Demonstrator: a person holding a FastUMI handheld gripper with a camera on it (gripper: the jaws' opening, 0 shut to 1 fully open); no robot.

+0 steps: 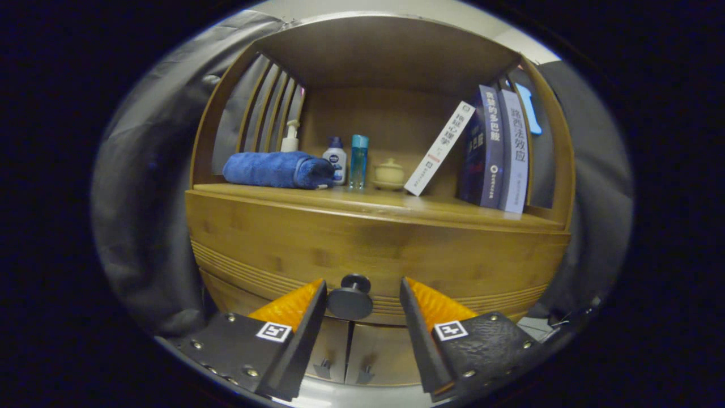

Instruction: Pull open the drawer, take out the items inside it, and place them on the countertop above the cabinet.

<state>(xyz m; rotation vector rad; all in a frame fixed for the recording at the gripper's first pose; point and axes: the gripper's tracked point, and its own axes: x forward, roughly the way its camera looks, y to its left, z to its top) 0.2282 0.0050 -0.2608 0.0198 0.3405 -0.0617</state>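
The tool (362, 294) is spread wide, its two fingers standing either side of the round black drawer knob (350, 297) with a gap showing on the right and the left finger just beside the knob; neither finger presses on it. The knob sits on the closed bamboo-wood drawer front (272, 238) of the cabinet. Below it are two small cabinet doors (362, 351) with dark handles. Above the drawer, the bench (396, 205) carries a rolled blue towel (277, 169), a white pump bottle (290, 137) behind it, a white bottle with a blue cap (335, 158), a slim clear-blue bottle (358, 161), a small cream lidded pot (389, 174), a leaning white book (440, 148) and two upright books (498, 148).
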